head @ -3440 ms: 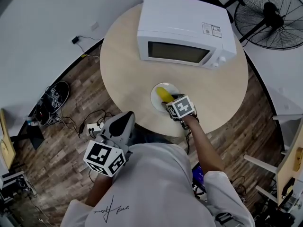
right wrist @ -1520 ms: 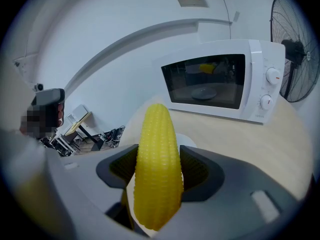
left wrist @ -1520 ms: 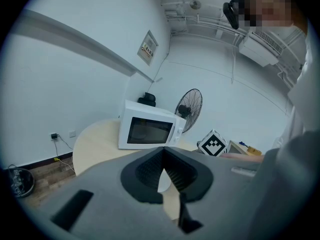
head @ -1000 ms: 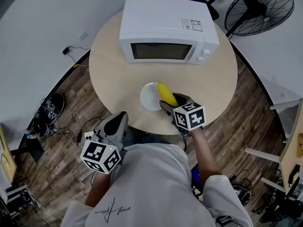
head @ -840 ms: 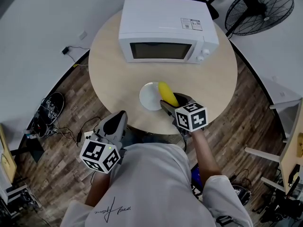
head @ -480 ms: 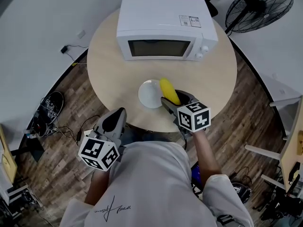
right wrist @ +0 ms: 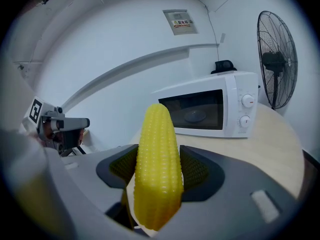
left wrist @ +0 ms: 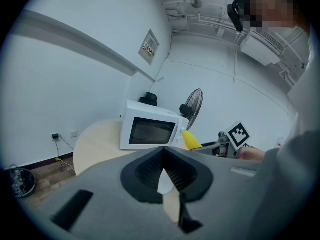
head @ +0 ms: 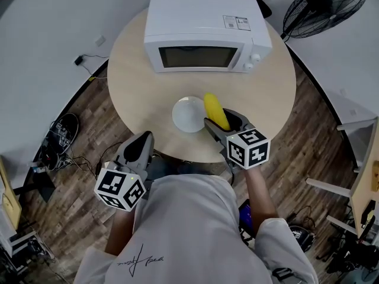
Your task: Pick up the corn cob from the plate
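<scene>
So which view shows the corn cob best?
The right gripper view: the corn cob fills the centre, kernels sharp, clamped in the tongs of the right gripper. The head view shows it small from above, beside the plate. The left gripper view catches only a distant yellow tip near the microwave.

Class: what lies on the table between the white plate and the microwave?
Nothing: the head view shows only bare table between the plate and the microwave. The corn cob, clamped in the right gripper, is beside the plate.
</scene>
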